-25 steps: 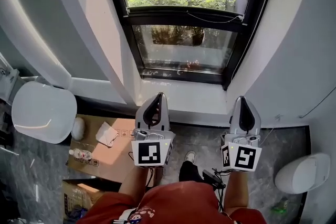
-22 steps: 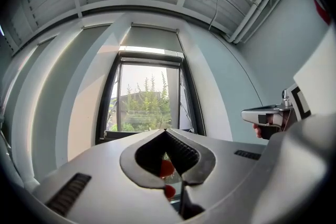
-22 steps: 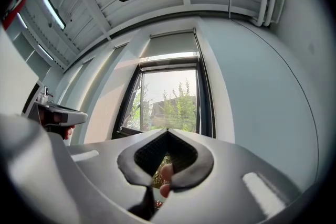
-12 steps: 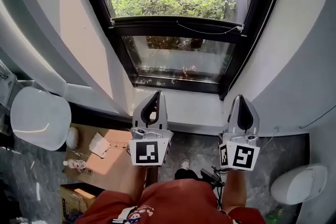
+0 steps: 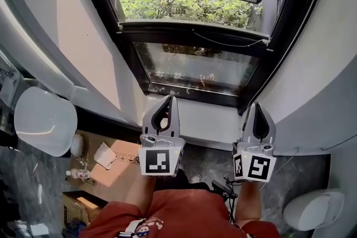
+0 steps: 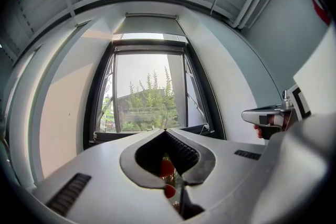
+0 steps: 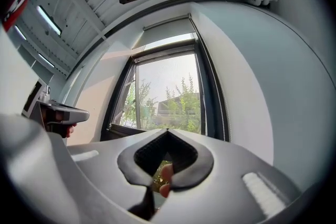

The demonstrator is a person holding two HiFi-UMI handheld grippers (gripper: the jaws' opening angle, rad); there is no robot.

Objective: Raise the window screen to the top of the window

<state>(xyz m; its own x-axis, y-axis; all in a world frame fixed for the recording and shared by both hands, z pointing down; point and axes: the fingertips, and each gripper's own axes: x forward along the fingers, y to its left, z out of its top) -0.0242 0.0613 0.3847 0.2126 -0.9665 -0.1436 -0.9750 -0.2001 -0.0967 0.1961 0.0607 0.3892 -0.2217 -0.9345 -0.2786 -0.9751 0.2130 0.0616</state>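
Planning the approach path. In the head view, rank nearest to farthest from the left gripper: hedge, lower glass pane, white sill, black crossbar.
1. white sill: just ahead of the left gripper, low.
2. lower glass pane: directly above the sill.
3. black crossbar: along the top of that pane.
4. hedge: outside, beyond the frame.

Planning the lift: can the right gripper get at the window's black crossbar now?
Probably yes: nothing stands between the right gripper and the black crossbar, though its shut jaws must open first.
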